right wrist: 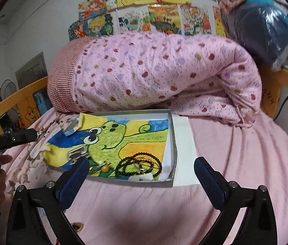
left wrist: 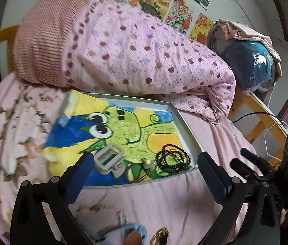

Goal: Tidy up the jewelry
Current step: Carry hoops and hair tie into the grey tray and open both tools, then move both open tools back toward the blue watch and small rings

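Observation:
A shallow grey box (left wrist: 181,122) (right wrist: 173,140) lined with a frog drawing lies on the pink bed. In it are a black bead bracelet (left wrist: 173,160) (right wrist: 141,164), a silver buckle-like piece (left wrist: 109,160) (right wrist: 77,155) and a cord with a yellow bead (left wrist: 144,170) (right wrist: 105,168). My left gripper (left wrist: 146,175) is open and empty just before the box's near edge. My right gripper (right wrist: 141,180) is open and empty, also at the near edge. The right gripper also shows in the left wrist view (left wrist: 252,163). A gold piece (left wrist: 160,234) (right wrist: 77,225) lies on the sheet near me.
A rolled pink dotted quilt (left wrist: 144,53) (right wrist: 164,71) lies behind the box. A blue plastic-wrapped bundle (left wrist: 252,61) sits on the wooden bed rail (left wrist: 266,122). A light blue item (left wrist: 131,232) lies on the sheet at the bottom. Drawings cover the wall.

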